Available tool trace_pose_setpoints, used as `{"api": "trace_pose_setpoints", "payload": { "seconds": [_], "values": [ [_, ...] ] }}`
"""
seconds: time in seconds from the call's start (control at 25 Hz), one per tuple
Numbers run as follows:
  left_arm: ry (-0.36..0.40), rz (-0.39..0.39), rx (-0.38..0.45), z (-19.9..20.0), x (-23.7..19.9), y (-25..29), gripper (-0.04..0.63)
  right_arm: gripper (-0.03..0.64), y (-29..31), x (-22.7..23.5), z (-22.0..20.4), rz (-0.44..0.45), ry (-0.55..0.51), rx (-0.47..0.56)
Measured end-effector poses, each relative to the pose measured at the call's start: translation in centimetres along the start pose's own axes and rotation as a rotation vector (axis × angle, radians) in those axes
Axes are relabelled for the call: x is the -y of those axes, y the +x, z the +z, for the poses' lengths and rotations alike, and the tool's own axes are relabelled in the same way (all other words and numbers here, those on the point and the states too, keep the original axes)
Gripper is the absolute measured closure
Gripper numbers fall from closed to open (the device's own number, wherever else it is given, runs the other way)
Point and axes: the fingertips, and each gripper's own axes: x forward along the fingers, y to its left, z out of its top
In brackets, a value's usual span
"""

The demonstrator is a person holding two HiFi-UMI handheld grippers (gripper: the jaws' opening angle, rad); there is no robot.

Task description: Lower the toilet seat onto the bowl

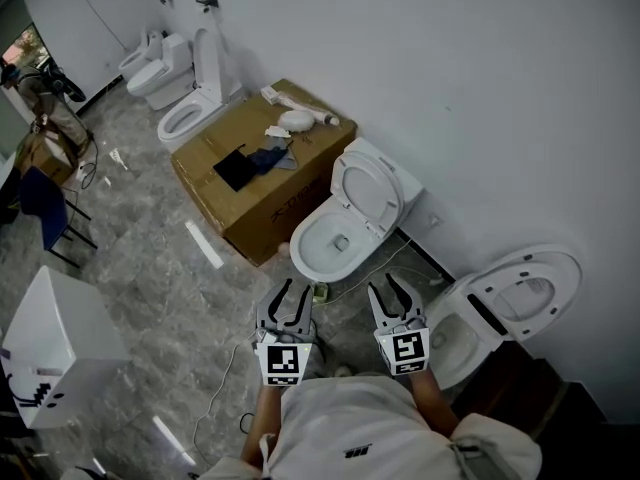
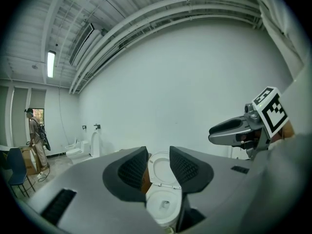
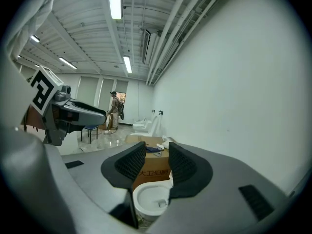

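A white toilet stands against the wall, its bowl open. Its seat is raised and leans back on the tank. My left gripper hovers just short of the bowl's near rim, and my right gripper hangs beside it at the same height. In the left gripper view the raised seat and bowl show through the narrow gap of my left gripper. The bowl lies under my right gripper, its jaws slightly apart. Nothing is held by either gripper.
A big cardboard box with cloths and parts on top stands left of the toilet. Another toilet with a raised seat is close on the right. More toilets line the far wall. A white box stands left. A person stands far off.
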Motion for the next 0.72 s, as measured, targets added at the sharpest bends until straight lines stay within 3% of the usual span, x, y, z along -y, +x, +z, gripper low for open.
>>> {"api": "trace_pose_setpoints", "payload": {
  "seconds": [0.72],
  "values": [
    [0.024, -0.182, 0.014, -0.6, -10.2, 12.4, 0.436, 0.468, 13.7, 0.8, 2.1, -0.16, 0.055, -0.054]
  ]
}}
